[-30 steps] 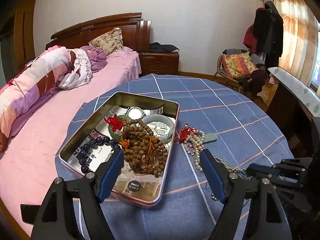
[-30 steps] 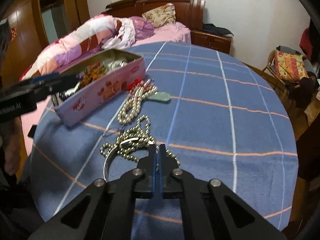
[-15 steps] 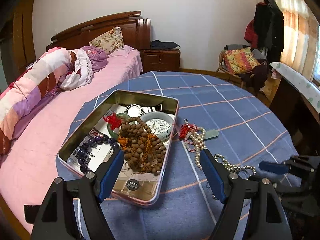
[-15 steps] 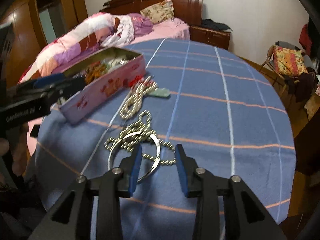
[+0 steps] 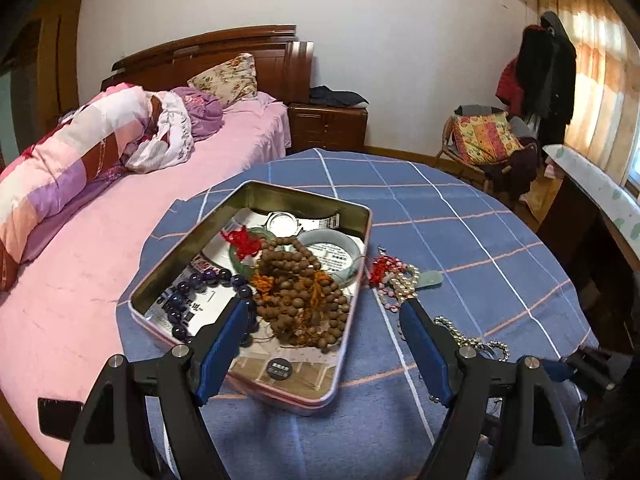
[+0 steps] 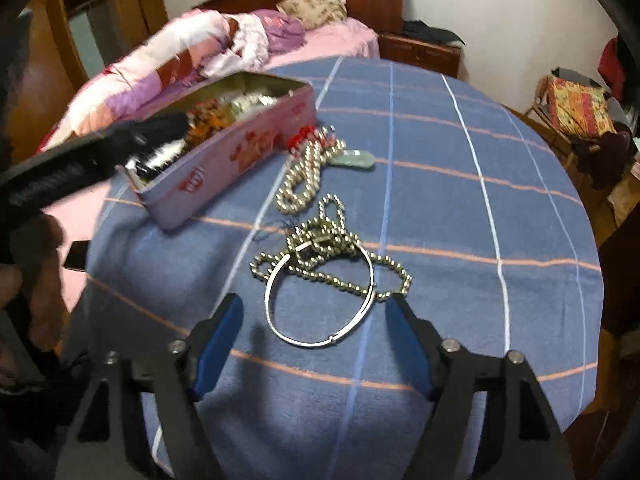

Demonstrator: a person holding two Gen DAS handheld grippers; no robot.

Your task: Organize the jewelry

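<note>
Right gripper: jaws just opening, spread above the silver bangle, touching nothing.
Left gripper: spread over the tin's near end.
Tin: left edge of round table.
Pearl strand: beside tin.

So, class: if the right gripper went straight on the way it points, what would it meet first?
Probably the silver bangle, lying on the cloth between the open fingers of the right gripper, which have just been opening. The bead chain lies tangled over its far side. Depth is uncertain.
</note>
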